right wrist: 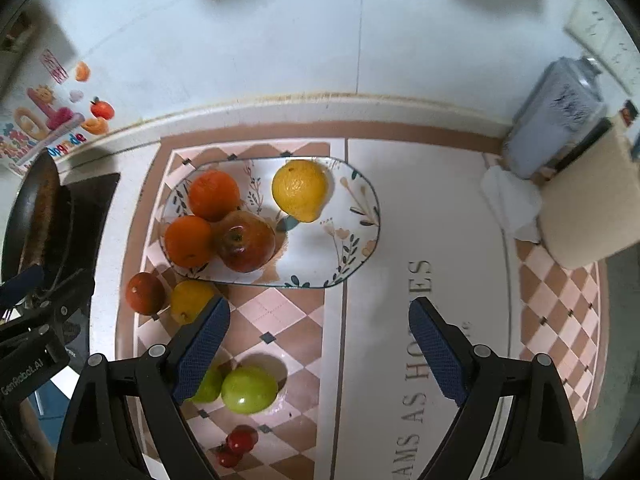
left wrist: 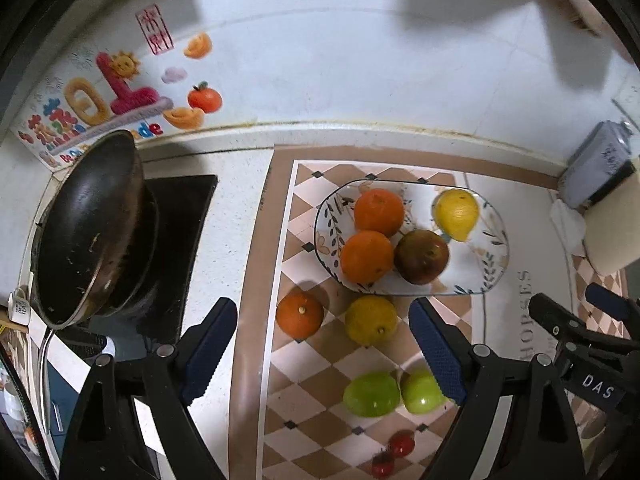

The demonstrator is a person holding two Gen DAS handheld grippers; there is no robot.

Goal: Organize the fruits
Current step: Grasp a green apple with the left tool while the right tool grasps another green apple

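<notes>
A floral oval plate (left wrist: 486, 256) (right wrist: 352, 216) on the checkered mat holds two oranges (left wrist: 379, 212) (right wrist: 214, 195), a dark red apple (left wrist: 422, 256) (right wrist: 246, 241) and a lemon (left wrist: 457, 214) (right wrist: 300, 190). On the mat in front of it lie an orange (left wrist: 300, 314) (right wrist: 145, 293), a lemon (left wrist: 371, 320) (right wrist: 190, 300), two green apples (left wrist: 372, 394) (right wrist: 249, 389) and small red fruits (left wrist: 401, 444) (right wrist: 241, 439). My left gripper (left wrist: 324, 356) is open above the loose orange and lemon. My right gripper (right wrist: 320, 352) is open and empty, in front of the plate's right part.
A dark pan (left wrist: 90, 224) sits on a black stove (left wrist: 188, 216) at the left. A grey-blue container (right wrist: 556, 120) and a beige roll (right wrist: 588, 216) stand at the right by the wall. The mat (right wrist: 420, 200) has a plain white printed area at the right.
</notes>
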